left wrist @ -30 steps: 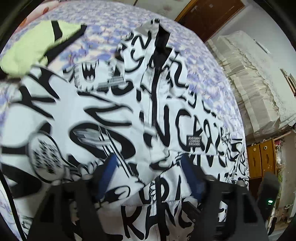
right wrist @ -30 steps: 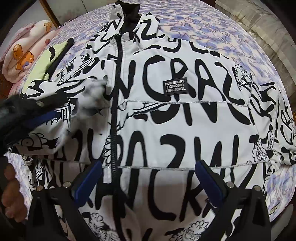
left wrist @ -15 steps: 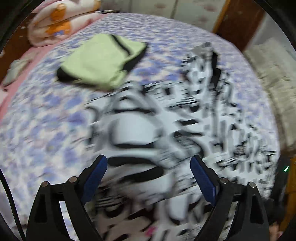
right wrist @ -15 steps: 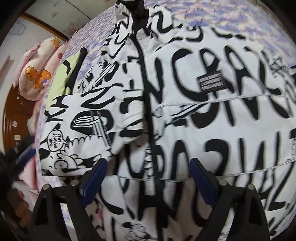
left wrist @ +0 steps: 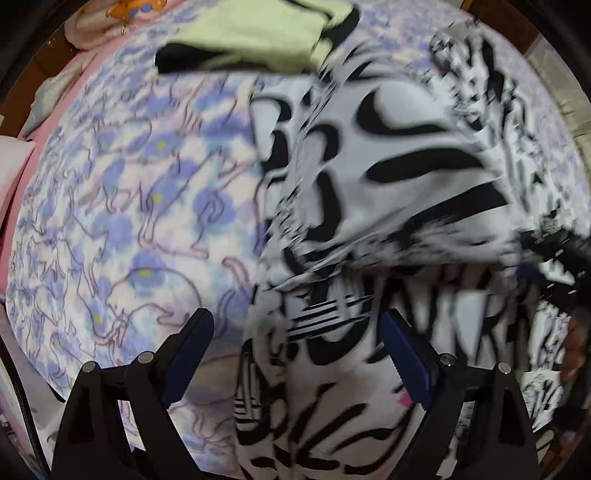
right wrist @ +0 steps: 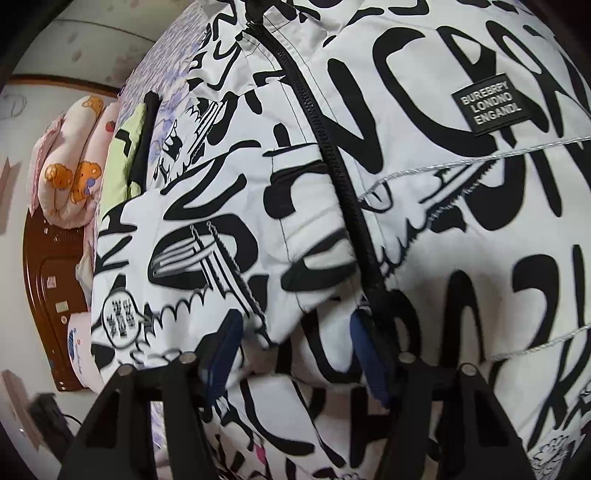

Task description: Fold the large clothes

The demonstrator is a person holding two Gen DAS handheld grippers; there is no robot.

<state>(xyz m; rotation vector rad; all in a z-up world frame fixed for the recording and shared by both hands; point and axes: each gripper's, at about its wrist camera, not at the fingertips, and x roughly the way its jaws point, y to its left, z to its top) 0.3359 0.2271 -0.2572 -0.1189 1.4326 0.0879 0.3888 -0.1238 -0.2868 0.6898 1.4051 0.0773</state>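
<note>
Jacket (right wrist: 424, 229), white puffer with black graffiti lettering, lies front-up across a bed covered in a purple-flower bedspread (left wrist: 122, 206); it is the biggest thing here and fills nearly all of the right wrist view. One sleeve (right wrist: 207, 251) is folded in over the chest and ends just short of the black zipper (right wrist: 343, 177), which runs down the middle. A small black brand patch (right wrist: 487, 107) sits on the chest past the zipper.

Beyond the jacket's shoulder, a folded lime-green and black garment (left wrist: 258, 33) lies on the bedspread, touching or just beside the jacket edge; blur makes it hard to say which. Further off, a pink bear-print quilt roll (right wrist: 70, 162) rests at the bed's head end against a dark wooden headboard (right wrist: 51, 288).

Left gripper (left wrist: 295, 354) points straight down over the jacket's edge where it meets bare bedspread, jaws wide, nothing between the blue pads; the fabric under it is motion-blurred. Right gripper (right wrist: 295, 350) sits low over the folded sleeve's cuff end beside the zipper, jaws about half apart and closing, with a puffy fold of the jacket between the pads (right wrist: 221, 347); I cannot tell if they press it yet. In the left wrist view the right gripper shows as a dark blur at the right edge.
</note>
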